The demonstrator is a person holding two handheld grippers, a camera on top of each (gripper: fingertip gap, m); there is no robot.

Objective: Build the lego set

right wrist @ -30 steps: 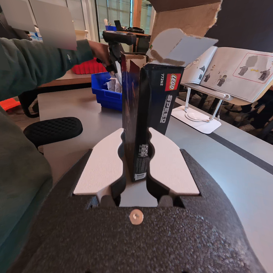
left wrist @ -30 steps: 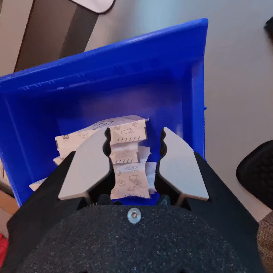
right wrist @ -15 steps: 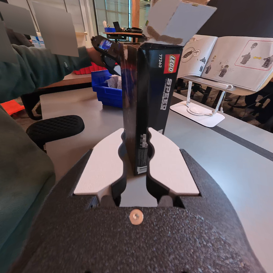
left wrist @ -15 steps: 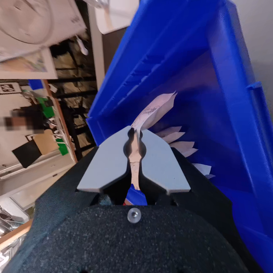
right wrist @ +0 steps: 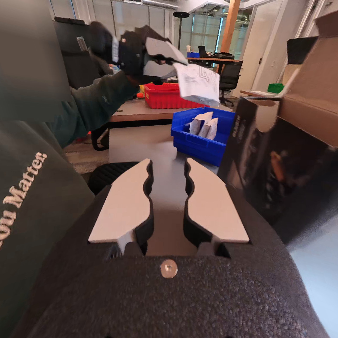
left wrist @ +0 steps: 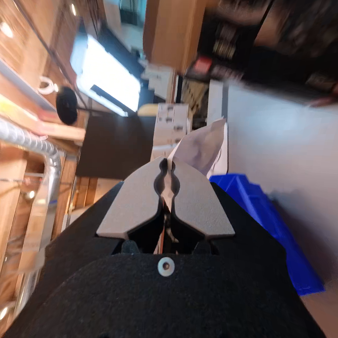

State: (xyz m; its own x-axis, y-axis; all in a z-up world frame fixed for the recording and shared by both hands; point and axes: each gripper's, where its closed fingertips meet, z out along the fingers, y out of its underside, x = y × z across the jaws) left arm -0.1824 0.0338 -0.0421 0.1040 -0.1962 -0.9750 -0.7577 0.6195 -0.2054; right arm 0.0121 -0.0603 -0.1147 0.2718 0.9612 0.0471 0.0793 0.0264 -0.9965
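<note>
Gripping a white paper bag (left wrist: pixel 199 148) in my left gripper (left wrist: pixel 167 163), jaws pinched onto its edge, bag fanning out ahead-right; blue bin (left wrist: pixel 270 219) right of the jaws; right wrist view: my right gripper (right wrist: pixel 167 161) gapes empty; black set box (right wrist: pixel 274 173) just right of the jaws; blue bin ahead holding more bags (right wrist: pixel 203 126).

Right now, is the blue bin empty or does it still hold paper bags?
Not empty. The blue bin holds two white paper bags standing inside; a third bag hangs above it.
</note>
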